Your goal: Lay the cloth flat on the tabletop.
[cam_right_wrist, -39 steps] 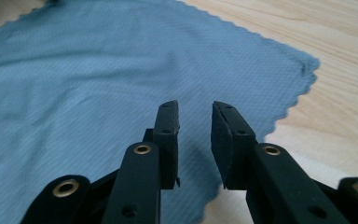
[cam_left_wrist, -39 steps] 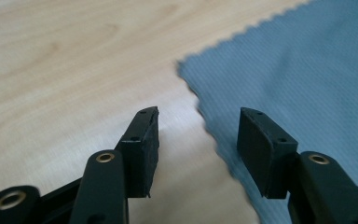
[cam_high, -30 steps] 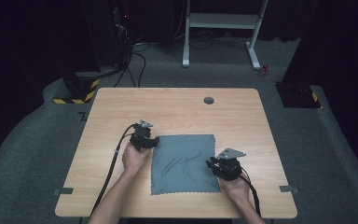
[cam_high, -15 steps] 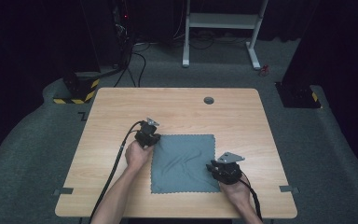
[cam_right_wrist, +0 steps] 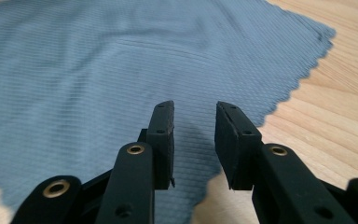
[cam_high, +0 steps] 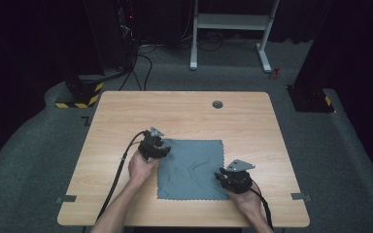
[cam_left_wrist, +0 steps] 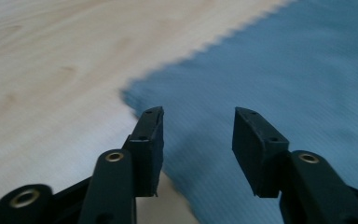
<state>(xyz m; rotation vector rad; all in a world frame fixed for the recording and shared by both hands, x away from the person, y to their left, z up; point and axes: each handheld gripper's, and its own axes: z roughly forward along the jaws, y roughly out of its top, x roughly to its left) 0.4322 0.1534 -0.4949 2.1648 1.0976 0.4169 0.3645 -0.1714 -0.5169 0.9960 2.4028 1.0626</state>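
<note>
We see the worktop [cam_high: 184, 114] evenly lit from above, while the room at twelve, nine and three o'clock sinks into near black. Shadows beneath the hands stay short and soft. The high view is slightly grainy. In the left gripper view the cloth [cam_left_wrist: 279, 84] edge smears with blur; the right gripper view keeps its weave crisp.

A square blue-grey microfibre cloth [cam_high: 192, 167] with zigzag-cut edges lies spread flat on the near half of the light wooden table [cam_high: 184, 114], roughly centred between its left and right sides. Its weave is finely ribbed. A few soft wrinkles run across its middle; its corners lie unfolded.
</note>
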